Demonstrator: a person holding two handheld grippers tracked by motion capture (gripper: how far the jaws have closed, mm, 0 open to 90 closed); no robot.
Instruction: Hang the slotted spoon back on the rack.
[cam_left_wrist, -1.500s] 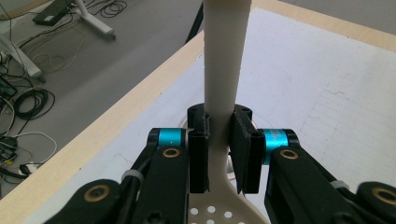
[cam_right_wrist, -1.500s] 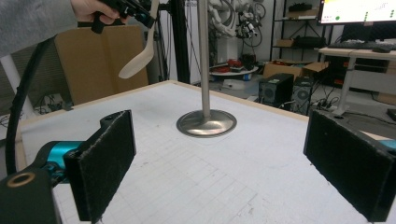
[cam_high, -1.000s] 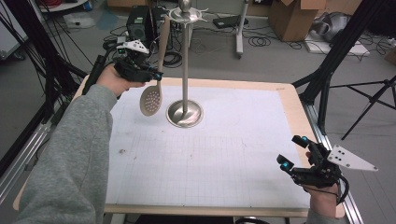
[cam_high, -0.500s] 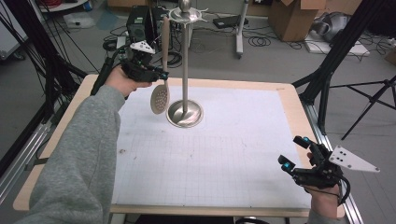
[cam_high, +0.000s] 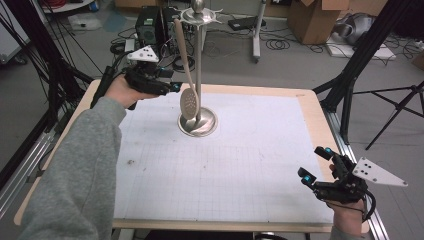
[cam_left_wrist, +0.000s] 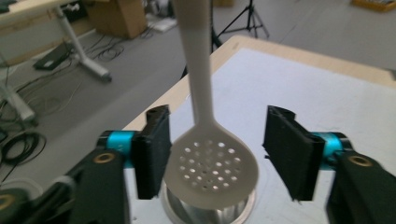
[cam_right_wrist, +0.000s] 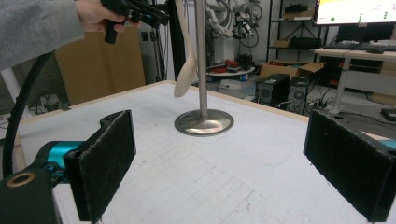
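**Nearly clear of the hanging skimmer**

Clearly the left gripper (cam_high: 172, 86) is spread — in the left gripper view its two black pads (cam_left_wrist: 154, 151) stand on either side of the slotted spoon (cam_left_wrist: 210, 165) without pinching it, the perforated bowl sitting in the gap between them. The spoon hangs by its handle top from the metal stand (cam_high: 198, 65), bowl down just above the stand's round base (cam_high: 198, 125), slightly tilted toward the post.

Judging by this, the step in hand is letting the spoon hang free on the hook. To do it well, the open jaws should back straight away from the bowl, level and slow, so neither pad brushes it and sets it swinging or lifts the handle off the hook.

The right gripper (cam_high: 315, 164) waits with jaws wide apart near the table's (cam_high: 260, 165) front right corner, well apart from the stand, holding nothing.

As for containers — none stand on the table; cardboard boxes (cam_high: 312, 20) sit on the floor beyond, their contents not visible.
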